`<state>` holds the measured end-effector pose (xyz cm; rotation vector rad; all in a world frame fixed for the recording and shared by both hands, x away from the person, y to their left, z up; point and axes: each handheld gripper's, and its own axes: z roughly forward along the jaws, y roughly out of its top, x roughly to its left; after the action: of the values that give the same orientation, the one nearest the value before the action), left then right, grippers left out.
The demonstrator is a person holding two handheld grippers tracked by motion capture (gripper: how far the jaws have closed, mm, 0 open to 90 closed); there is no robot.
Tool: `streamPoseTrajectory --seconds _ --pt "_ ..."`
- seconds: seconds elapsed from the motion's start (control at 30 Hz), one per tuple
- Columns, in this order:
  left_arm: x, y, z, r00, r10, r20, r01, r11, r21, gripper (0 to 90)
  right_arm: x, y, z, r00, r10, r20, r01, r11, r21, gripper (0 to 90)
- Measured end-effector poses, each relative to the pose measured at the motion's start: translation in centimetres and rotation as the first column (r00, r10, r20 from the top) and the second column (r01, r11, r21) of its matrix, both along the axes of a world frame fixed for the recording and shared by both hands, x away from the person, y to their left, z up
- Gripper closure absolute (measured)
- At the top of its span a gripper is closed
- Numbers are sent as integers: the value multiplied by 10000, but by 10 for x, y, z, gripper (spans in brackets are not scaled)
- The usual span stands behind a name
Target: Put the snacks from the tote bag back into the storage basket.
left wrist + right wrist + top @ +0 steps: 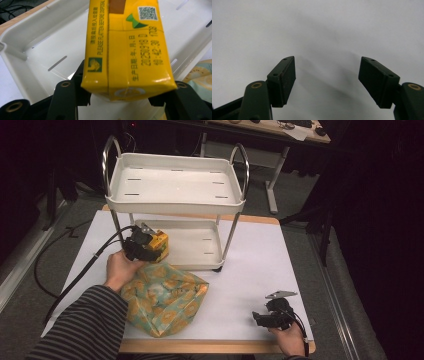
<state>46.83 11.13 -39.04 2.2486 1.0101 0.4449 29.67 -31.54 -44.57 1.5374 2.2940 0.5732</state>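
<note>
Over the cart's lower tray (30, 50), the left gripper (141, 246) bracketed a light, stiff, crushable yellow carton (127, 50), jaws barely parted at its base; the right gripper (327, 82) gaped empty.

High view overlooks the table (260, 250); gripper views sit close.

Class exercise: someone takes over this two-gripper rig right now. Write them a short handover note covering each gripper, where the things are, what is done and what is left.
Left gripper: at the lower tray of the white cart, with the yellow drink carton between its jaws; whether the pads press on it I cannot tell.
Right gripper: jaws open, nothing between them, over the bare white tabletop near the front right corner.
Patterned bag: on the table in front of the cart.
Done: carton brought to the lower tray.
Left: probably let go of the carton, draw the left gripper back.
</note>
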Motion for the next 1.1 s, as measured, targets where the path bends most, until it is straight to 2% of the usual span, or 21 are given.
streamPoseTrajectory --seconds 0.47,0.7,0.9,1.1 --pt "-11 4 2 9997 -153 168 148 9996 259 469 11 7 0 9994 336 -58 -336 9994 0 304" --pt "-13 6 3 9997 -254 -32 254 9997 38 464 14 10 0 9991 427 -82 -427 9991 5 304" --pt "-18 7 4 9996 -287 85 286 9995 100 463 19 13 0 9981 603 -88 -603 9982 -16 304" --pt "-21 8 5 9996 -292 10 292 9995 84 467 20 15 0 9977 672 -85 -672 9977 -11 304"
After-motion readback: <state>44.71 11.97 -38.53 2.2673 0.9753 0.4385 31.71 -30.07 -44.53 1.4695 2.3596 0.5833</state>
